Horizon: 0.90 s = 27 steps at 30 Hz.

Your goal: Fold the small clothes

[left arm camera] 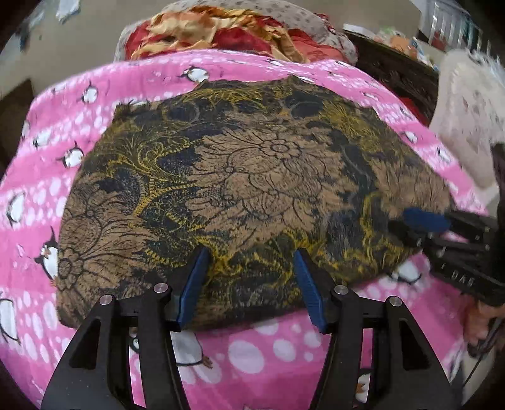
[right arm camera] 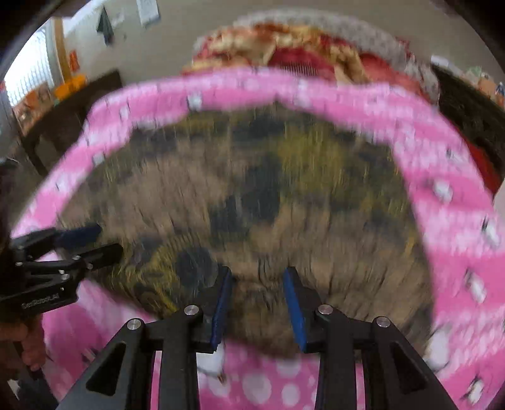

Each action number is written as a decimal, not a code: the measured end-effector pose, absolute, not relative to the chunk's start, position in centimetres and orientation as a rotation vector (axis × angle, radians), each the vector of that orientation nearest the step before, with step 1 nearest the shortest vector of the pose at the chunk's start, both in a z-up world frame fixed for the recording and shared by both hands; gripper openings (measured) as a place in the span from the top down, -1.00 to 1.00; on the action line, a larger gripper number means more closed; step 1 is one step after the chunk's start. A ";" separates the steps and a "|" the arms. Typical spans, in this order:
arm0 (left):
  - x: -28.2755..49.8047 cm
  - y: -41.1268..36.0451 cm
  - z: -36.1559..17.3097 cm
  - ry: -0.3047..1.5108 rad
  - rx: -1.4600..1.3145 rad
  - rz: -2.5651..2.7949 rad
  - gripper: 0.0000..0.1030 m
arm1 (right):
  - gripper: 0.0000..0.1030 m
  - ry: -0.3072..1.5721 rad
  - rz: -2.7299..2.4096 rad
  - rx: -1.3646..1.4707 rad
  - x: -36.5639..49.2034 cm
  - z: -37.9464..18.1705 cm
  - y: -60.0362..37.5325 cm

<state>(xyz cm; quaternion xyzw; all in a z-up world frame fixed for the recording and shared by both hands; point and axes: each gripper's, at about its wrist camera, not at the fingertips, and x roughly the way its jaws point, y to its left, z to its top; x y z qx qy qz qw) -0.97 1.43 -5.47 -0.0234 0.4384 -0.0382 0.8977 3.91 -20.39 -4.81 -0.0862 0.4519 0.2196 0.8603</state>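
A brown cloth [left arm camera: 252, 189] with black and yellow flower print lies flat on a pink penguin-print sheet [left arm camera: 195, 66], which shows all round it. Its long axis runs side to side across both views, the near edge towards the tongs and a small notch in the far edge. Beyond the sheet sits a heap of red and gold fabric [left arm camera: 227, 31] against a grey patterned cushion [left arm camera: 303, 22]; dark furniture [left arm camera: 397, 75] stands to the right, and a pale perforated thing [left arm camera: 467, 107] just beside the sheet's right edge.

The left tongs [left arm camera: 251, 285] are partly open over the cloth's near edge, with nothing pinched between the blue pads [left arm camera: 195, 284]. The right tongs [right arm camera: 257, 302] are open more narrowly, also over the near edge; that view is blurred, and no fabric seems gripped. Nothing lies on the cloth itself. A hand [right arm camera: 30, 343] shows at the left tongs' handle.
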 end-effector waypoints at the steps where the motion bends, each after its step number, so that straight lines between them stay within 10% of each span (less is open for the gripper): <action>1: -1.1 1.6 -5.3 0.910 -0.059 -0.082 -0.10 | 0.35 0.921 0.464 -0.177 3.3 -4.8 -20.6; 14: -8.5 11.6 -5.9 0.873 -0.543 0.060 -0.11 | 0.32 0.851 0.566 -0.124 3.9 -1.6 -15.2; 21: -7.0 12.6 -6.4 0.811 -0.758 -0.111 -0.81 | 0.12 0.833 0.542 -0.137 3.2 -4.7 -15.1; 27: -5.2 11.9 -6.4 0.819 -0.882 -0.326 -0.84 | 0.07 0.812 0.563 -0.105 3.0 -5.0 -15.9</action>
